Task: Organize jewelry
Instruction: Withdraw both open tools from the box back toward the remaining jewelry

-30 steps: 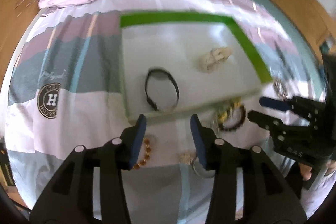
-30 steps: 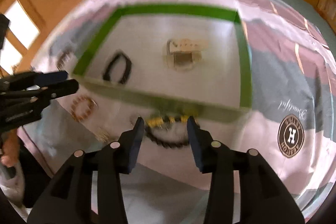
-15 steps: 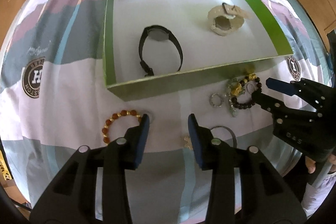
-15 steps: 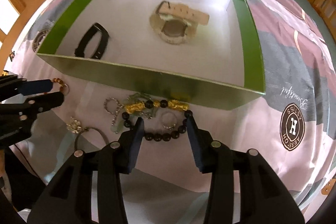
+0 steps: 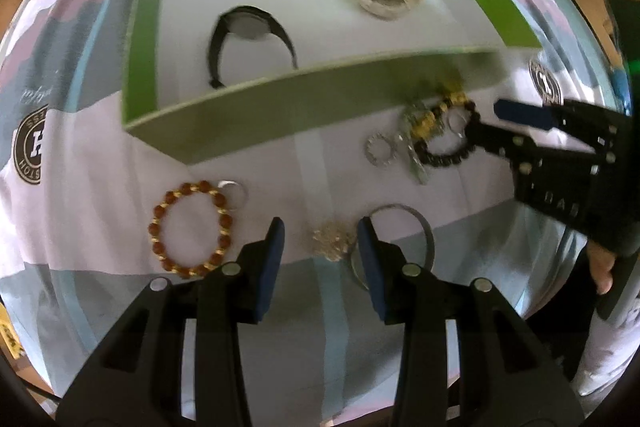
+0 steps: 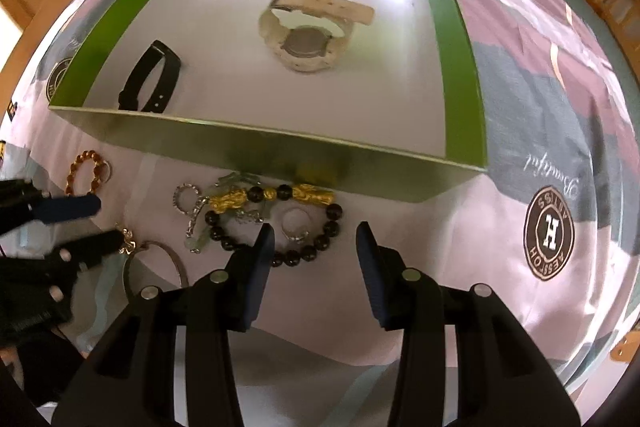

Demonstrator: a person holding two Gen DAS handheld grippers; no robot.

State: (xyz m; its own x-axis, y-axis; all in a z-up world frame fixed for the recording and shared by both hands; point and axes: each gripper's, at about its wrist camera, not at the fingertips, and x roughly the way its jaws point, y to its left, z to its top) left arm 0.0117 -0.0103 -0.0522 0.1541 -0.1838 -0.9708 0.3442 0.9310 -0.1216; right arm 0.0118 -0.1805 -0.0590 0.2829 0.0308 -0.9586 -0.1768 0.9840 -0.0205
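Both views are fisheye cameras mounted on hand-held grippers, each looking forward and steeply down along its own two fingers onto a bedspread (image 6: pixel 560 75). The left wrist view sits close above the bedding, its left gripper (image 5: pixel 320 239) filling the bottom of the frame, the green-walled box (image 5: pixel 280 107) across the upper half. The right wrist view looks from a similar height, its right gripper (image 6: pixel 314 241) at bottom centre, the same box (image 6: pixel 280 147) ahead. Each camera catches the other tool: the right gripper at the right edge of the left view, the left gripper at the lower left of the right view. Both share the box, the black-and-gold bead bracelet (image 5: pixel 448 139) (image 6: pixel 280 227) and the brown bead bracelet (image 5: pixel 192 227) (image 6: pixel 84 167).
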